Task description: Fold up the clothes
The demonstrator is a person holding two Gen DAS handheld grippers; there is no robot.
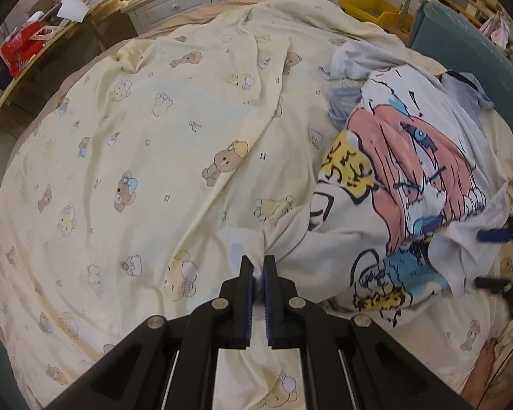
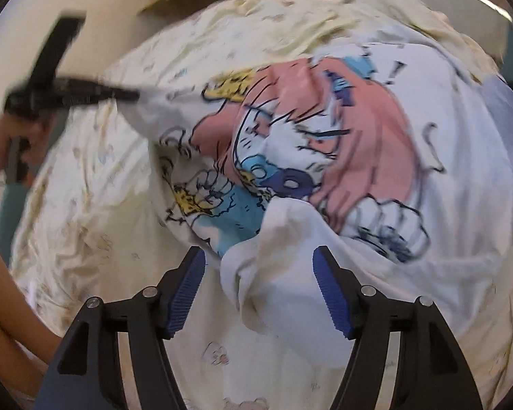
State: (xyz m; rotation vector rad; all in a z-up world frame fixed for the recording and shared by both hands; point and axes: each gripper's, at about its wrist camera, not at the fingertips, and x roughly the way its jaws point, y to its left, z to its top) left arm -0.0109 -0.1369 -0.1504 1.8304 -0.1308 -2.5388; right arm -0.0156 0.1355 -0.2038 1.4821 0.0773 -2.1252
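The left hand-held gripper (image 1: 258,262) is clenched on a bunched corner of the white T-shirt (image 1: 403,184), its blue-lined fingers (image 1: 246,294) nearly closed with cloth pinched between the tips. The T-shirt, printed with a pink-haired cartoon figure in blue and yellow, lies crumpled on the bed (image 1: 51,266), at about three o'clock in the left wrist view. Under it spreads a pale yellow bedsheet (image 1: 147,143) with small bear prints, wrinkled in long folds toward twelve o'clock. Other clothes (image 1: 345,58), grey and white, are heaped just beyond the T-shirt at about one o'clock. A white nightstand (image 1: 174,3) stands past the bed at eleven o'clock, and a cluttered bench (image 1: 34,65) at ten o'clock.

In the right wrist view, which is blurred, the right hand-held gripper (image 2: 258,266) is released, its jaws wide apart on either side of a raised fold of the T-shirt (image 2: 376,136), not pinching it. At nine to ten o'clock the left hand-held gripper (image 2: 133,95) grips the T-shirt's edge, with the person's hand (image 2: 13,140) on its handle. A bare forearm (image 2: 10,304) shows at eight o'clock.
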